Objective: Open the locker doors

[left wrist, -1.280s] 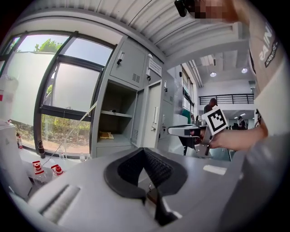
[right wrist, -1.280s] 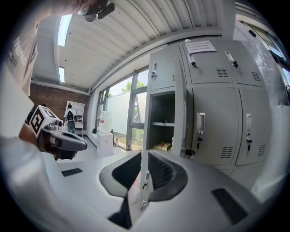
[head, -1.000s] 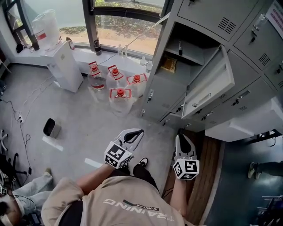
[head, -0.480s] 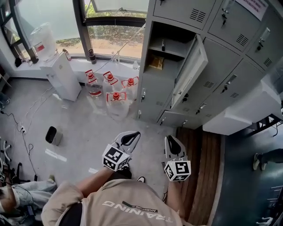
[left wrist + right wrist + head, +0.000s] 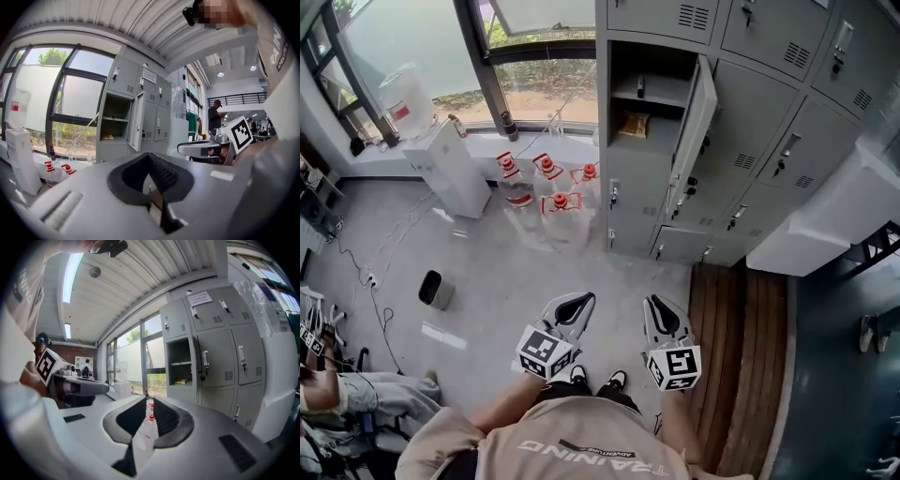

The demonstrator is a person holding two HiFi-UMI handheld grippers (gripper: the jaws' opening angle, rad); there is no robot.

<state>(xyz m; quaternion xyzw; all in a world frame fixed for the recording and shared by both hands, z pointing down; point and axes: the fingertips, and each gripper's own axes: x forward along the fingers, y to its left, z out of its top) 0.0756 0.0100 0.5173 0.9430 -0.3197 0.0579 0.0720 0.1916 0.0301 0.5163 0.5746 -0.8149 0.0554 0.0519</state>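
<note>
A bank of grey lockers (image 5: pixel 769 122) stands ahead. One upper door (image 5: pixel 694 122) at its left column hangs open on a compartment (image 5: pixel 642 94) with a shelf and a yellowish packet. The other doors look closed. My left gripper (image 5: pixel 581 300) and right gripper (image 5: pixel 652 305) hover side by side over the floor, well short of the lockers. The left gripper (image 5: pixel 149 157) has its pads meeting at the tip, empty. In the right gripper view a narrow gap shows between the right gripper's (image 5: pixel 149 404) pads, with nothing in it. The open door (image 5: pixel 137 121) shows in the left gripper view too, as does its edge (image 5: pixel 200 359) in the right one.
Several water bottles with red caps (image 5: pixel 548 183) stand by the window, beside a white dispenser (image 5: pixel 455 164). A small dark bin (image 5: pixel 436 289) and cables lie on the floor at left. A wooden strip (image 5: pixel 741 347) runs at right. A seated person (image 5: pixel 337 394) is at lower left.
The lockers have drawn farther off in the head view as both grippers pulled back from them together. The open door stays open. Neither gripper's jaws look different.
</note>
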